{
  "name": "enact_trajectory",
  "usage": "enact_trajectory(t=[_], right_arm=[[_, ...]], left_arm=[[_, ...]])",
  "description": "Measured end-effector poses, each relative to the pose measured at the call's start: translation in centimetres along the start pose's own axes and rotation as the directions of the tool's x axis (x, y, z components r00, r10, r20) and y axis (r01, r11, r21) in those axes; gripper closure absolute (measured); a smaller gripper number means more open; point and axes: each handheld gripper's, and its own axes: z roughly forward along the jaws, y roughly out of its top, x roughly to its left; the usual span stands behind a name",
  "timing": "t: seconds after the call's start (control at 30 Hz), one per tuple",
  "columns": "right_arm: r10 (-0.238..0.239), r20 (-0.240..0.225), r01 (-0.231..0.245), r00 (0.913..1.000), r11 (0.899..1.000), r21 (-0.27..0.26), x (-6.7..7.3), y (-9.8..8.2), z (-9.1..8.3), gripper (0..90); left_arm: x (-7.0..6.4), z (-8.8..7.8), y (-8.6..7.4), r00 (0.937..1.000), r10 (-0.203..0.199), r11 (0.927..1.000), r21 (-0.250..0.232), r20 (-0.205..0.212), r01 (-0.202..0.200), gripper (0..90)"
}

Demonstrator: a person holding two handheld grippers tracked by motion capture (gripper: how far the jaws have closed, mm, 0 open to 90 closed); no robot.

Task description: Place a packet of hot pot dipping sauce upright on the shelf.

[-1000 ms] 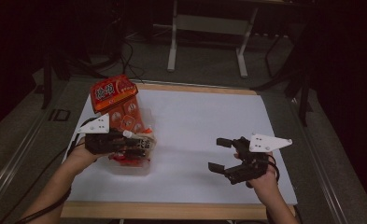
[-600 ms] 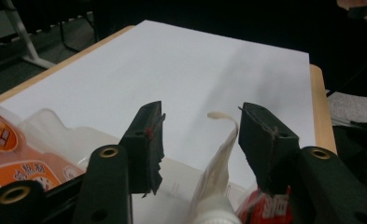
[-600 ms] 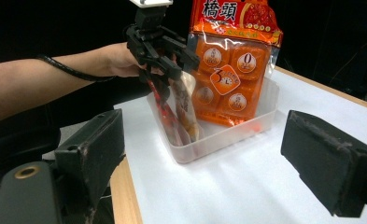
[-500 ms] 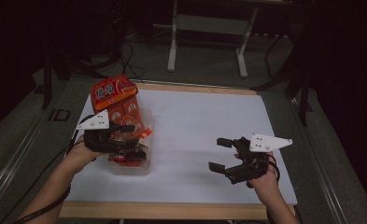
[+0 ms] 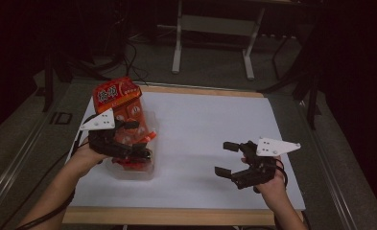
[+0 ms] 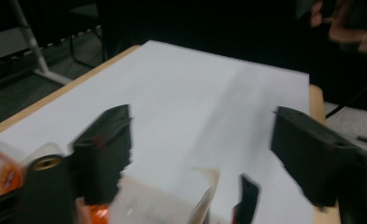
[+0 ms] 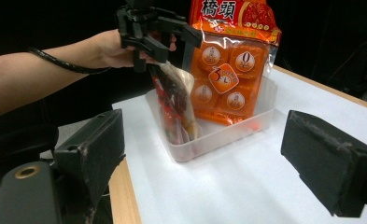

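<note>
A snack packet goes into a clear bin as the left gripper lets go.

High view: the left gripper (image 5: 137, 143) hangs over the clear plastic bin (image 5: 147, 170), where an orange snack bag (image 5: 116, 96) stands upright at the far end; the right gripper (image 5: 227, 158) waits wide open, well apart on the white table (image 5: 200, 124).
Left gripper view: its jaws have just been opening, nothing between them, the packet top (image 6: 204, 186) below.
Right gripper view: the dark snack packet (image 7: 174, 105) leans inside the bin, beside the orange bag. Lifting straight up should avoid snagging it.
</note>
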Motion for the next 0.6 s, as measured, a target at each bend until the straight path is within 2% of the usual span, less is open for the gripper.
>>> enact_trajectory(t=[0.1, 0.23, 0.27, 0.33, 0.5, 0.6], right_arm=[[-0.001, 0.003, 0.001, 1.0, 1.0, 0.0, 0.0, 0.0, 0.0, 13.3], [-0.002, 0.005, 0.002, 1.0, 1.0, 0.016, 0.0, -0.2, 0.0, 13.3], [-0.002, 0.006, 0.002, 1.0, 1.0, 0.017, 0.0, -0.3, 0.0, 13.3], [0.001, 0.009, -0.001, 1.0, 1.0, 0.015, 0.0, -0.3, -0.1, 13.3], [0.0, 0.011, 0.0, 0.9999, 1.0, 0.016, -0.1, -0.3, -0.2, 13.3], [0.0, 0.012, 0.0, 0.9999, 1.0, 0.017, -0.1, -0.4, -0.2, 13.3]], left_arm=[[-0.3, 0.1, 0.5, 0.9996, -0.03, 0.9993, -0.02, 0.0, 0.03, 12.8], [-1.0, 0.5, 1.3, 0.9965, -0.083, 0.9963, -0.02, 0.005, 0.083, 1.5], [-1.3, 0.5, 1.5, 0.9968, -0.08, 0.9964, -0.028, 0.003, 0.08, 1.6], [-1.8, 0.6, 2.0, 0.9965, -0.079, 0.9965, -0.031, -0.028, 0.078, 1.5], [-2.8, 1.1, 2.8, 0.9966, -0.076, 0.9966, -0.034, -0.03, 0.075, 1.2], [-3.3, 1.4, 3.1, 0.9964, -0.079, 0.9957, -0.052, -0.03, 0.077, 1.2]])
